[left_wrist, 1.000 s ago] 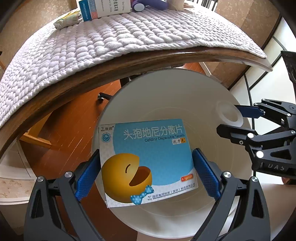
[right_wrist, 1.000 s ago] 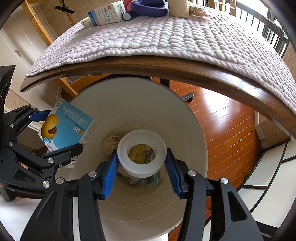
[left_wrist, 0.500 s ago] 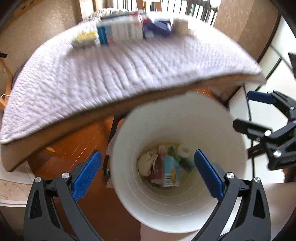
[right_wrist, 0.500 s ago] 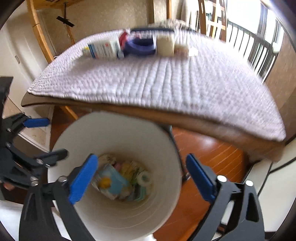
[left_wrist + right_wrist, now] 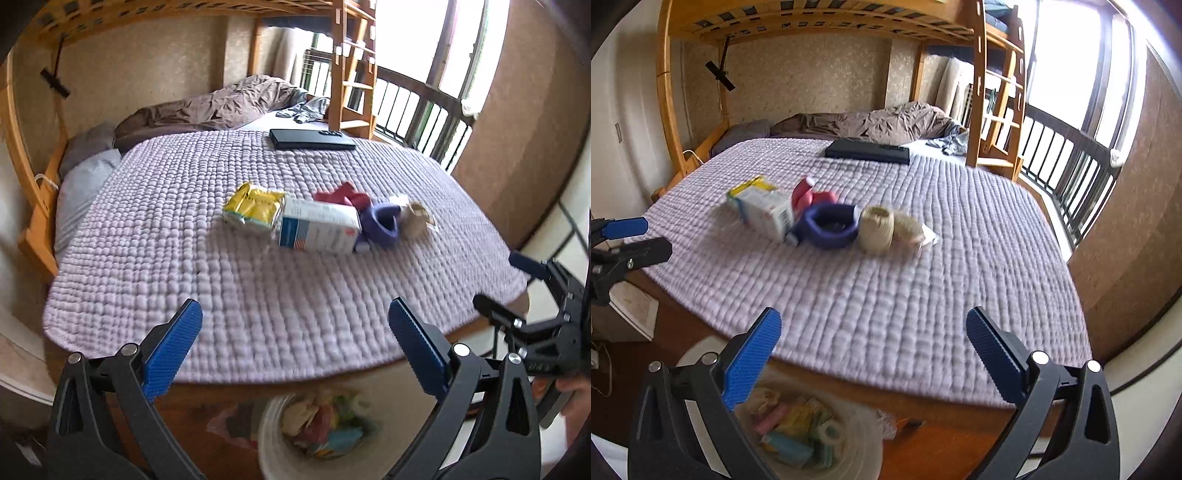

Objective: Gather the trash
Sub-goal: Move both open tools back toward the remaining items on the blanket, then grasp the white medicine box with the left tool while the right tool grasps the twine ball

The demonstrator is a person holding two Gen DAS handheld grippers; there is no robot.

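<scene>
Daylight pours in from the tall window (image 5: 1067,70) at the upper right of both views and is blown out to white there. The lilac quilted cover (image 5: 258,266) is evenly lit with soft, faint shadows. Motion blur smears everything, worst on the white round bin (image 5: 317,435) at the bottom edge. Fisheye distortion bends the honey-coloured wooden bunk frame (image 5: 670,92), and the corners are vignetted black.

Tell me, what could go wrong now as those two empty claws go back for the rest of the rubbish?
The leftovers lie bunched together: grabbing the white box might knock the yellow packet or the purple ring aside. The twine ball looks round and could roll away. The left claw and right claw are close together and might collide.
</scene>
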